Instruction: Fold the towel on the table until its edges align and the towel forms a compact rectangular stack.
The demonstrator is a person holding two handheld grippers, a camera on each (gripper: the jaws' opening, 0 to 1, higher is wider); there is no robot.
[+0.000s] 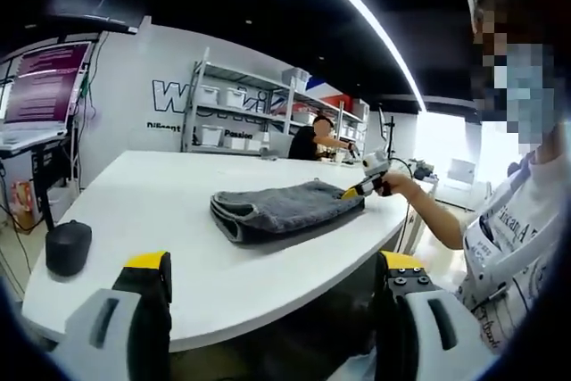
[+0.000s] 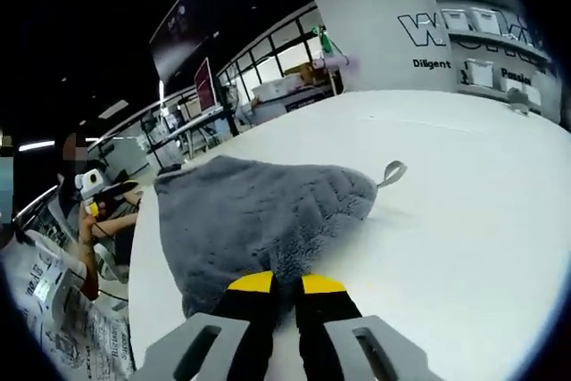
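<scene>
left gripper (image 1: 272, 278) jaws spread wide, right gripper (image 2: 285, 285) jaws nearly closed

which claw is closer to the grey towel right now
Right. The right claw is closed on the edge of the grey towel. The left claw is open, held back off the table's near edge, apart from the towel.

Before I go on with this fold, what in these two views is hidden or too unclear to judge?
- Left gripper view: the folded grey towel's far edges are hidden by its own bulk, so alignment is unclear.
- Right gripper view: the right hand-held gripper's yellow tips meet at the towel edge, hiding the fabric there.
- Left gripper view: the small dark rounded object is too indistinct to identify.
</scene>
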